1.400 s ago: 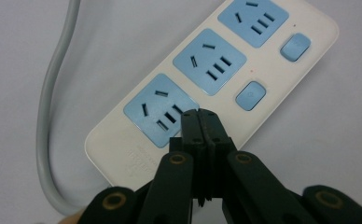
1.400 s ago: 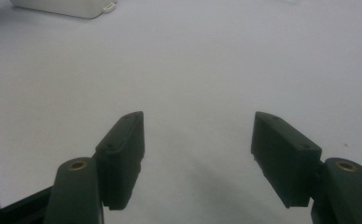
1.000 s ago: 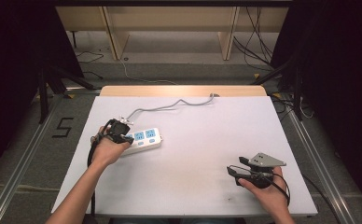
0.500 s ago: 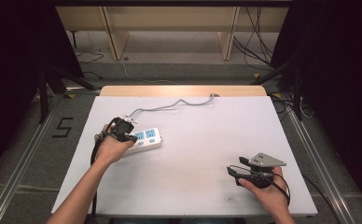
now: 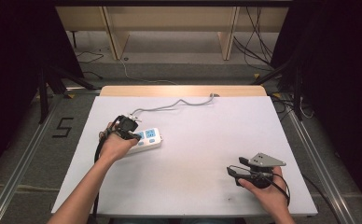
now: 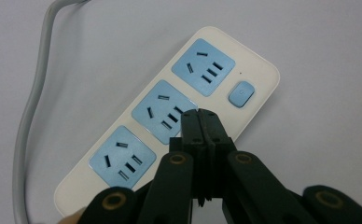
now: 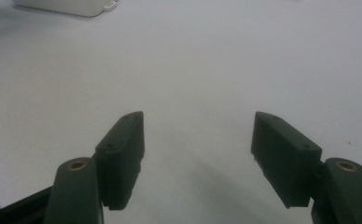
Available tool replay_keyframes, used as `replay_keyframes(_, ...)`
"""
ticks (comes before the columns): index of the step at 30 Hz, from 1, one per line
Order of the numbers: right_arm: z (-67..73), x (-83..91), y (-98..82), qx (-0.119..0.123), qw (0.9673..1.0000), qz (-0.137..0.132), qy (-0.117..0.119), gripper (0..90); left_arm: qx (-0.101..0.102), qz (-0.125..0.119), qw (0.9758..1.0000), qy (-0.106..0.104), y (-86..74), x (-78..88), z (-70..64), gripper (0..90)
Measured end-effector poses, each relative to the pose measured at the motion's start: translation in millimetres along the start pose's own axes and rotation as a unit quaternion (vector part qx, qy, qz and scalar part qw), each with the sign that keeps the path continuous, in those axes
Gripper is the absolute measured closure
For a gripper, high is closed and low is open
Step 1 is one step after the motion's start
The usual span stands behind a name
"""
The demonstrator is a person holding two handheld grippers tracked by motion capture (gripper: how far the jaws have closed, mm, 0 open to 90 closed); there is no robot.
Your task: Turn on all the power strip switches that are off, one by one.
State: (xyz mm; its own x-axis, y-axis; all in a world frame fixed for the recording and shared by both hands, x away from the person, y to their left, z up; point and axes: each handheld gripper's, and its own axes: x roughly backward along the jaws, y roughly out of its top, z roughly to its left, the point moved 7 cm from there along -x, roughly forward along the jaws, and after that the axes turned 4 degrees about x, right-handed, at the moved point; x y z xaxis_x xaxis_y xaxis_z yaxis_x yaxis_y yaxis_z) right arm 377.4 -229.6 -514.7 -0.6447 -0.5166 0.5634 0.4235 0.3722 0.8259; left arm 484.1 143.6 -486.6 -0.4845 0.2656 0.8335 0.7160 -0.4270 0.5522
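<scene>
Pressed together, the left gripper (image 6: 200,114) jaws sit over the power strip (image 6: 170,126), tips near its middle socket — nothing plugged in. Right gripper (image 7: 198,140) jaws spread, empty, strip well beyond them.

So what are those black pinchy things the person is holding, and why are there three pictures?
They are hand-held grippers, tools with two black jaws that pinch. One picture looks down from above the white table; the other two come from small cameras riding on each gripper. The left gripper has its jaws pressed together, empty, over a white power strip with three blue sockets, a blue button and a grey cable. The right gripper has its jaws wide apart above bare table, holding nothing.
</scene>
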Motion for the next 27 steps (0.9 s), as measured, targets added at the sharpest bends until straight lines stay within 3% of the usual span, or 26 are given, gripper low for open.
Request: replay_keyframes(27,-0.6,0.5,-0.7,-0.001,1.0000,0.002,0.000,35.7,-0.013,0.017,0.9997,-0.014,20.6,-16.1,-18.8,89.8)
